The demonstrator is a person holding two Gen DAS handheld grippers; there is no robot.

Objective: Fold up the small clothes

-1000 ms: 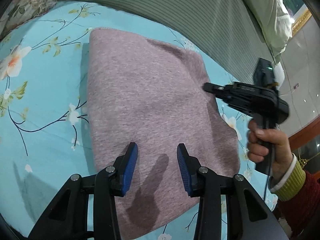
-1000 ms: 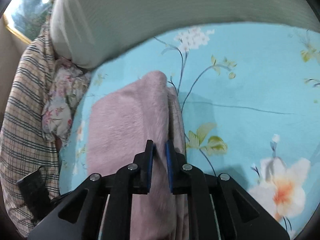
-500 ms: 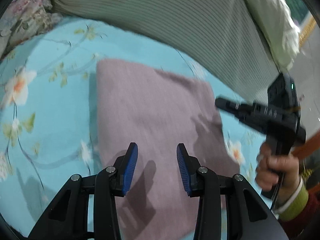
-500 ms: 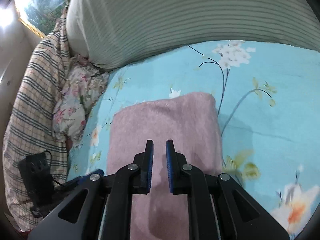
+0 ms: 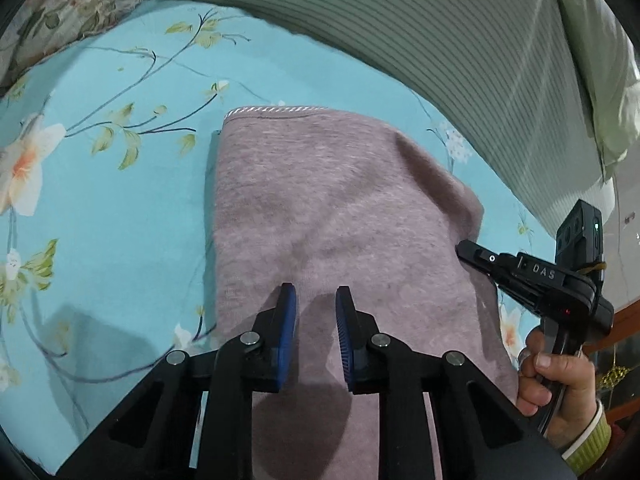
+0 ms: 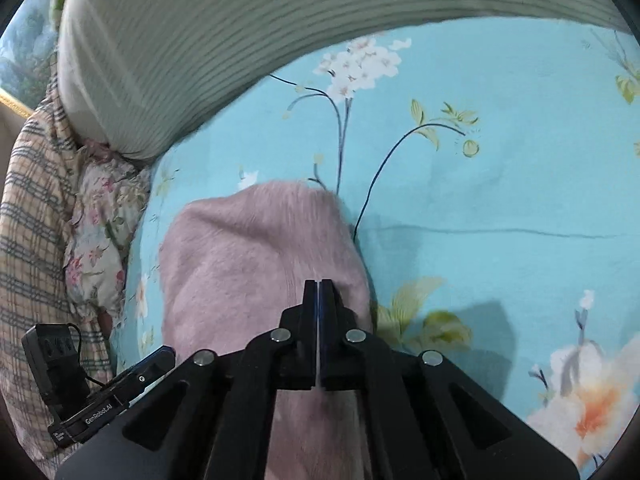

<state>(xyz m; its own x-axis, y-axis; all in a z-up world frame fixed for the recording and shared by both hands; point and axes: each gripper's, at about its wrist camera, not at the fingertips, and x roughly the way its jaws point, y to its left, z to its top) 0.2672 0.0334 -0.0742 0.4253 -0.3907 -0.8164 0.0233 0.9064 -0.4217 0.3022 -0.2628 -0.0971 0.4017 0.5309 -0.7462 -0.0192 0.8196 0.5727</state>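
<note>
Left wrist view: a small mauve-pink knit garment (image 5: 340, 216) lies folded into a rough rectangle on a bed covered by a turquoise sheet (image 5: 100, 220) printed with white and orange blossoms and thin dark stems. The fabric has a soft, slightly fuzzy surface with faint heathering. Its far edge carries a pale twisted cord trim (image 5: 272, 110); its left edge is straight and casts a narrow shadow on the sheet, and its right side rises in a soft ridge with shallow creases. The left tongs (image 5: 316, 308), with blue ribbed pads (image 5: 288, 320), hover over the near part of the garment; the jaws stand narrow and are closing, with no cloth pinched between them. At right, the right tongs (image 5: 466, 249), gripped by a hand (image 5: 560, 380) in a ribbed yellow-green cuff, reach to the garment's right edge.

Right wrist view: the same garment (image 6: 248, 248) appears blurred, rounded at its far end, lying on the sheet (image 6: 500, 184). The right tongs (image 6: 319, 286) have their jaws pressed fully together over the garment's right portion; whether any cloth is caught between them cannot be told. A striped grey-green bolster (image 6: 240, 32) lies along the far side of the bed, with checked (image 6: 28, 220) and floral fabrics (image 6: 100, 240) bunched at left.
</note>
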